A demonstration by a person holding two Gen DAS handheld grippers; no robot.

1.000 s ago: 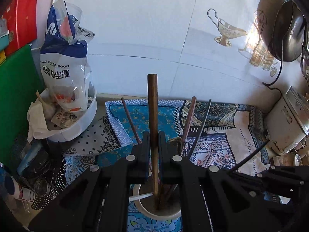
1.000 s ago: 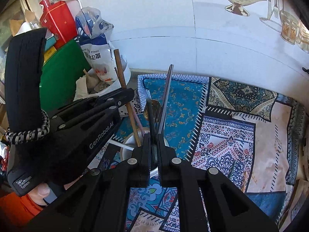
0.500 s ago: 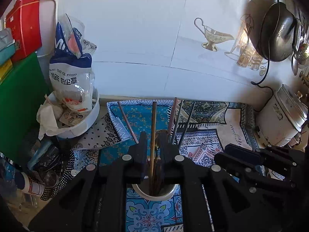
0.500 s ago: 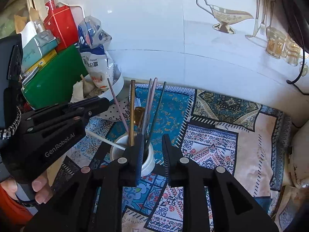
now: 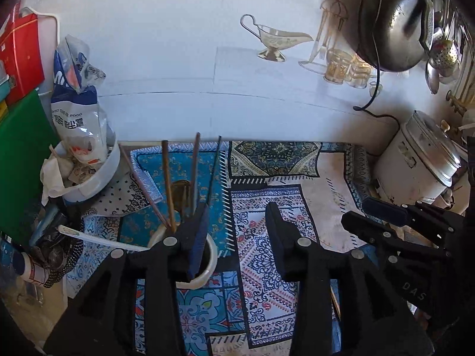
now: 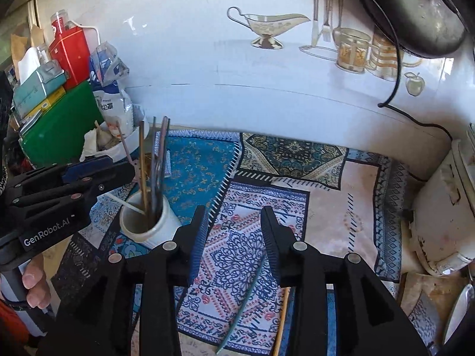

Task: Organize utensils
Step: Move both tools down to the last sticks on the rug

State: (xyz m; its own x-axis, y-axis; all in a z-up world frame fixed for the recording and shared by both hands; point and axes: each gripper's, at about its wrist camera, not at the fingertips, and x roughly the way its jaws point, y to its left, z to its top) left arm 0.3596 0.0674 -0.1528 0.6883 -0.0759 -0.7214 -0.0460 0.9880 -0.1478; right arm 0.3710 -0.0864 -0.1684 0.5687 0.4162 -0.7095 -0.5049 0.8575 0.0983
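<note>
Two chopsticks (image 6: 252, 296) under right gripper (image 6: 234, 225)

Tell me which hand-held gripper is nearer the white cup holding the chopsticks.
Left. The left hand-held gripper hangs right over the white cup, one finger overlapping its rim. The right hand-held gripper sits off to the cup's right, over the patterned cloth.

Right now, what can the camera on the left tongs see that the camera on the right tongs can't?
Only the left wrist view shows the whole white rice cooker with its metal lid and the hanging metal strainer.

Only the right wrist view shows two loose chopsticks lying on the mat, a dark green one and a tan wooden one, plus a person's hand holding the left tongs.

Both show the white ceramic cup of chopsticks, the patterned blue mat and the blue-and-white food bag.
</note>
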